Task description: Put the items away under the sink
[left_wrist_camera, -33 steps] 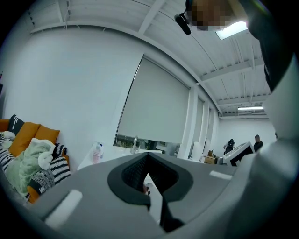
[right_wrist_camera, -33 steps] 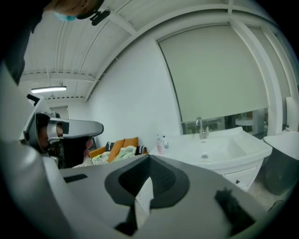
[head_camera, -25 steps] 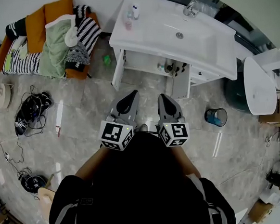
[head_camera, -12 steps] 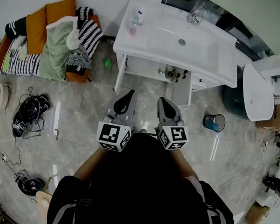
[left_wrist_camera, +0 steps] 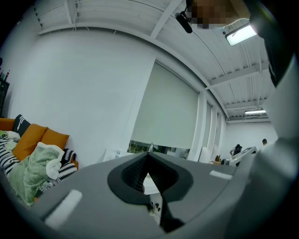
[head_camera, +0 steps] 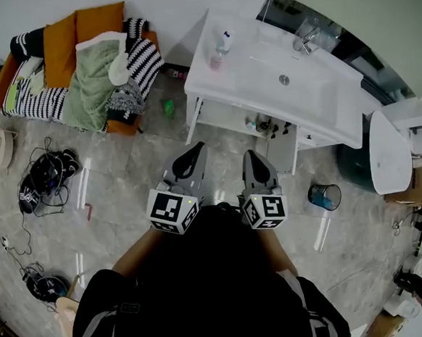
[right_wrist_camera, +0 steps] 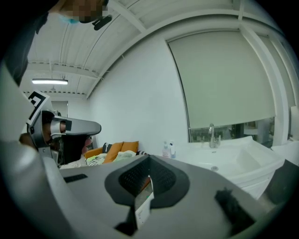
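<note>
1. Both my tools are empty. The left tool (head_camera: 194, 151) has its jaws closed together with nothing between them. The right tool (head_camera: 253, 157) is just the same.
2. I hold them side by side in front of me, well apart from the sink (head_camera: 321, 90).
3. Two small bottles (head_camera: 220, 43) stand on the tabletop beside the basin. I think they need putting away.
4. The cupboard (head_camera: 225, 112) under the sink is open, with its doors swung out. A few small things (head_camera: 267, 126) already sit inside.
5. A little green thing (head_camera: 167, 106) lies on the floor near the cupboard. I can't tell what it is.
6. So I think the job is only partly done. The bottles are left. I would walk closer, open one tool and pick up a bottle.
</note>
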